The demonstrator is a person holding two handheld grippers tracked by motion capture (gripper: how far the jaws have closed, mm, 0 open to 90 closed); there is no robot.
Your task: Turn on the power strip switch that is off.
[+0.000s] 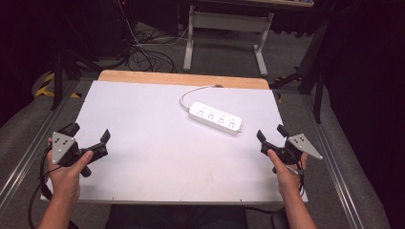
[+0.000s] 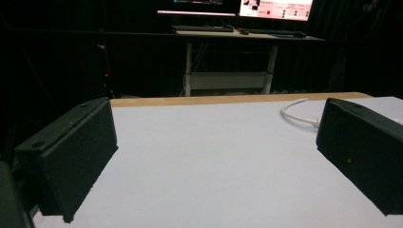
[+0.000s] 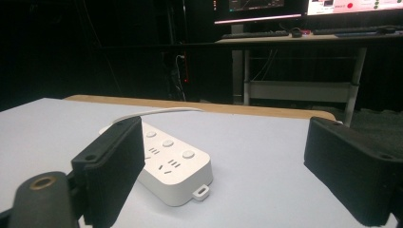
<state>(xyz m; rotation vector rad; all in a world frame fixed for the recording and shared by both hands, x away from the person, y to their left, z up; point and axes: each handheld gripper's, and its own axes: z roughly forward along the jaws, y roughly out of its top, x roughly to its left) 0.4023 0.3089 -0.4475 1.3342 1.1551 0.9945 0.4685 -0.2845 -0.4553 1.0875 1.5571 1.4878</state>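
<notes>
right gripper [image 3: 228, 166]: fingers apart, empty | power strip [image 3: 173, 166]: flat on table [image 3: 266, 156], just beyond left finger

1. Both forearms were bare, with no sleeves showing.
2. The left gripper [image 1: 89, 134] was black, topped by a grey three-cornered plate dotted with small holes.
3. The right gripper [image 1: 270, 133] matched it, plate and all.
4. Black cables trailed from both.
5. The jaws were blocky, matt black, with screw holes.

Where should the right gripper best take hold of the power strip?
Probably at the near end of the power strip, across its narrow width, coming down from above. It lies flat, long and slim, that end pointing toward the open right gripper; its cable leaves the far end, clear of such a grip.
</notes>
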